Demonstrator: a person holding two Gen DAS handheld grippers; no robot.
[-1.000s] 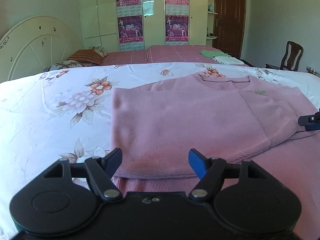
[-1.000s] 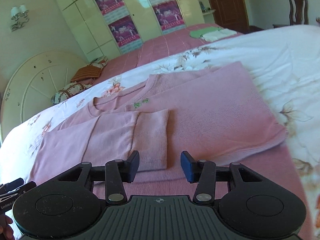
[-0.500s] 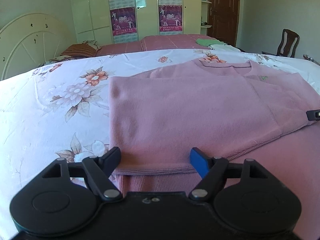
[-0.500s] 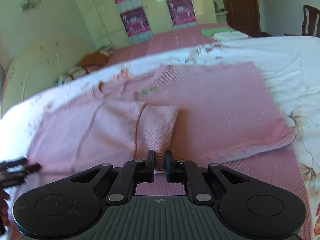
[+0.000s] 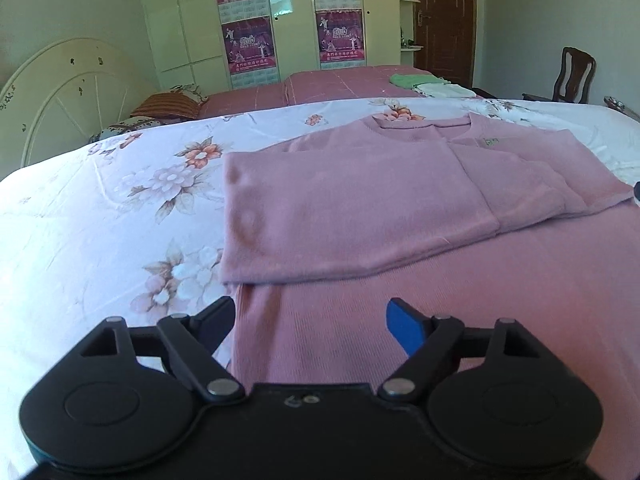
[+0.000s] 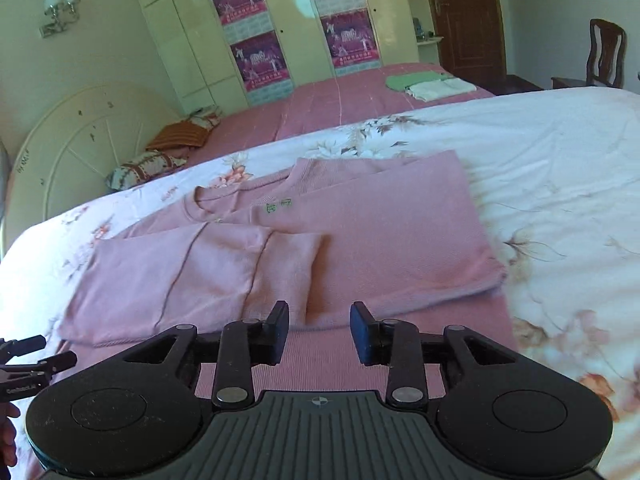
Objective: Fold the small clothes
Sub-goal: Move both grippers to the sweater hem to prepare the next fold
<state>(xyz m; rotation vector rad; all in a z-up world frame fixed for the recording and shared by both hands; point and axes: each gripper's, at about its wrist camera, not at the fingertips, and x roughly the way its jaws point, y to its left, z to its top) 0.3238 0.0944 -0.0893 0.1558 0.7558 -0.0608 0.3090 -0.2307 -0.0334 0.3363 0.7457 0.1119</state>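
Observation:
A pink knit sweater [image 5: 360,208] lies flat on the floral bedsheet [image 5: 100,216], both sleeves folded across its chest. My left gripper [image 5: 310,320] is open and empty, hovering over the sweater's lower left hem. In the right wrist view the sweater [image 6: 392,248] shows a folded sleeve cuff [image 6: 296,264] just ahead of my right gripper [image 6: 320,330], which is open and empty above the lower body of the sweater. The left gripper's tips [image 6: 36,354] show at the far left edge.
A second bed with a pink cover [image 6: 320,104] holds folded green and white clothes [image 6: 428,84]. A white headboard [image 5: 60,92] and pillows [image 5: 168,106] are at the left. A wooden chair [image 5: 576,76] stands by the dark door [image 5: 444,20].
My right gripper was shut on the sleeve cuff half a second ago and has opened and drawn back. My left gripper has pulled back toward the hem, still open.

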